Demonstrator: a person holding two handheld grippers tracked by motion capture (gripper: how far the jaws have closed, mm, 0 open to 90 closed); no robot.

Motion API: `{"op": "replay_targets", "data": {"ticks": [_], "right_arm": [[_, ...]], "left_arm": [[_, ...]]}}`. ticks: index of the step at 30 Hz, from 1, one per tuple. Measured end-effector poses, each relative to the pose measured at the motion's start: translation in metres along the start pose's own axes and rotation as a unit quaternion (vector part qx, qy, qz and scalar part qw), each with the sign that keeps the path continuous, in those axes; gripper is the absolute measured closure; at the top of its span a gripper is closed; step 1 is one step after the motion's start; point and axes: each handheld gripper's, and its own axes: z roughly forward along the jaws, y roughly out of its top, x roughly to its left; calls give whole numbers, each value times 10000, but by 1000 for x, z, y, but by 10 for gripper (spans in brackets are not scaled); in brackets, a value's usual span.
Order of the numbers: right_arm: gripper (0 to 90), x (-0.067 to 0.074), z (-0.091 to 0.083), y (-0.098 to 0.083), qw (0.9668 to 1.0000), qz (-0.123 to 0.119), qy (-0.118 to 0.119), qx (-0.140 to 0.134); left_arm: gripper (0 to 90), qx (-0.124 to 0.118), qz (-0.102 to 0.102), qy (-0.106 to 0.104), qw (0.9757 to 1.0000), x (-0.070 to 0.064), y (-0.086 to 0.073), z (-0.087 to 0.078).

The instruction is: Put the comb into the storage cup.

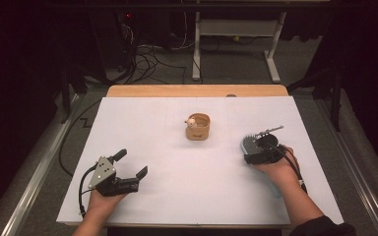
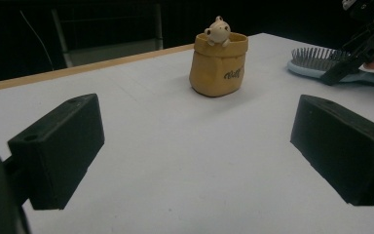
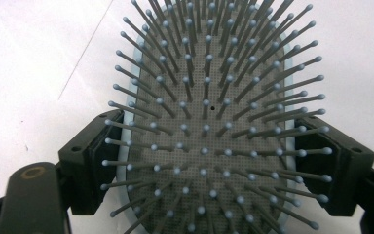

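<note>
A pale blue hairbrush (image 1: 249,143) with grey bristles lies bristles-up on the white table sheet at the right. My right gripper (image 1: 254,149) reaches over it from the near side. In the right gripper view, the right gripper (image 3: 209,165) has one jaw on each side of the hairbrush (image 3: 209,97) head, pads against its rim. My left gripper (image 1: 131,163) rests at the front left, open, with nothing between its jaws. In the left gripper view, the left gripper (image 2: 197,151) faces the hairbrush (image 2: 316,61) and the right gripper (image 2: 350,63), which lie far off to the right.
A small tan pouch (image 1: 198,129) with a cream animal figure (image 1: 191,121) peeking over its rim stands mid-table, seen as the pouch (image 2: 219,68) ahead of the left gripper. The white sheet (image 1: 177,196) covers a wooden table (image 1: 197,91). Cables and a desk frame stand beyond.
</note>
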Motion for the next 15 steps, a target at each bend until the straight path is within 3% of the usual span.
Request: {"op": "replay_targets", "data": {"ticks": [15], "right_arm": [[206,1,-1,3,9999,59,-62,93]], "left_arm": [[60,-2,-7,-6,10000,1,0,-1]]}}
